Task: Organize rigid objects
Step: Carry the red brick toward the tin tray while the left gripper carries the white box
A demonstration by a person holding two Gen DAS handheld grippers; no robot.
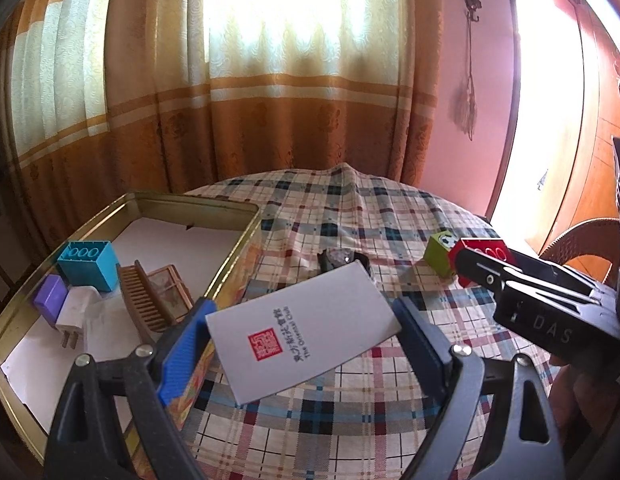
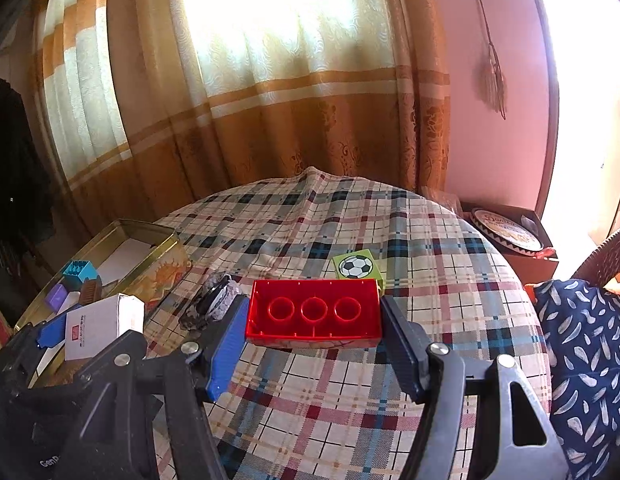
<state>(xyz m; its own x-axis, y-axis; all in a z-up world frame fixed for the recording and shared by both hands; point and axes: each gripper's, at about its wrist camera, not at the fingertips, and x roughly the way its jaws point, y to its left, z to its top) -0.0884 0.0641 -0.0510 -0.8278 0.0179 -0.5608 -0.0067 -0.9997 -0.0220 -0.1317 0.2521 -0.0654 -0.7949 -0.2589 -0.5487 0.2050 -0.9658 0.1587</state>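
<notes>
Red brick [image 2: 313, 314], hollow side up, clamped between the pads of the right hand-held gripper [image 2: 312, 342] above the plaid tabletop [image 2: 310, 392]. White box [image 1: 304, 334] gripped by the left hand-held gripper [image 1: 306, 344]; gold tin [image 1: 234, 248] at ten o'clock (blocks, comb inside).

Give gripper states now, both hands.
Left gripper: closed on the white box.
Right gripper: closed on the red brick.
</notes>
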